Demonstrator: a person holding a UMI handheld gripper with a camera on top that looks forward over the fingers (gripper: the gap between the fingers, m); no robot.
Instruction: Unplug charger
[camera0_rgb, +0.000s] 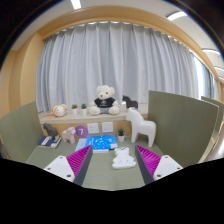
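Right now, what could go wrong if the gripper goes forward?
1. The open gripper might push the white thing between its fingers instead of gripping it, since it sits close to the right finger.
2. Going too far could bump the blue box or toy horse beyond.

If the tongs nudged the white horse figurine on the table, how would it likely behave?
The white horse figurine stands upright on thin legs, so it would probably tip rather than slide. It looks rigid and fairly light, though its material is unclear. It stands beyond the open tongs, on the green table.
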